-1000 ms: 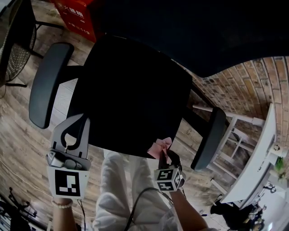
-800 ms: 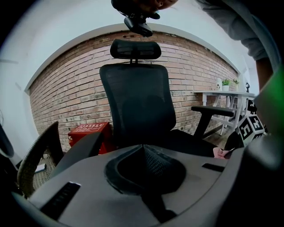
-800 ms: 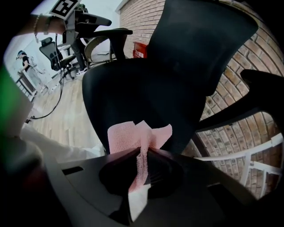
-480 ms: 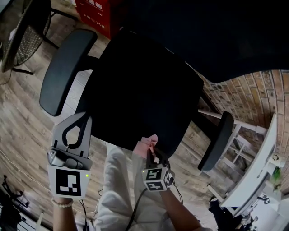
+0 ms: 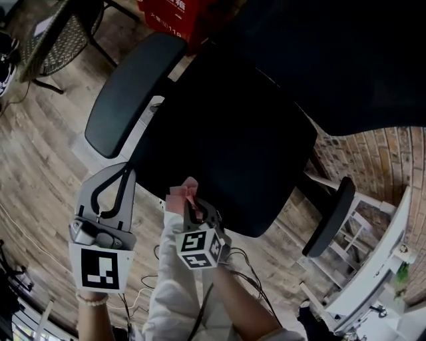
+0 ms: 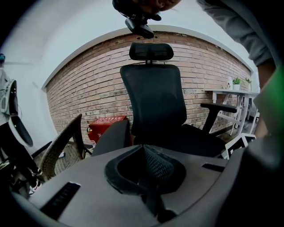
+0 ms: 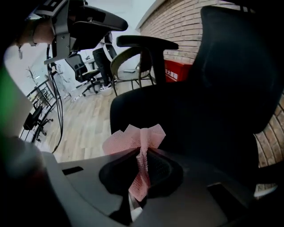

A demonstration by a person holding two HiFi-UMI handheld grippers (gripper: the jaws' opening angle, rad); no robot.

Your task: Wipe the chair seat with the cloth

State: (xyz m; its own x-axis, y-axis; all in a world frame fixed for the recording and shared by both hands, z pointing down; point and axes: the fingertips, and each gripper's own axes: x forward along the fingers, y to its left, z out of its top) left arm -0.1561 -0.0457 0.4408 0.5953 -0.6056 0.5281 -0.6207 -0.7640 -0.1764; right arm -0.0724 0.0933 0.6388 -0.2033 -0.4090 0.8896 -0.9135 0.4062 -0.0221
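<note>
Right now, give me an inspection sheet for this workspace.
Surface: black chair seat, nothing seen lying on it.
Job's things: pink cloth at the seat's front edge; contact unclear.
Clutter: red box on the floor behind the chair.
Grippers: left gripper jaws together, empty; right gripper jaws shut on the cloth.
Cables: cables trailing below the right gripper.
Surroundings: wood floor, brick wall, wicker chair, white table.

Under me the floor is wood planks. A brick wall stands far off, red box and wicker chair left, white table right.
</note>
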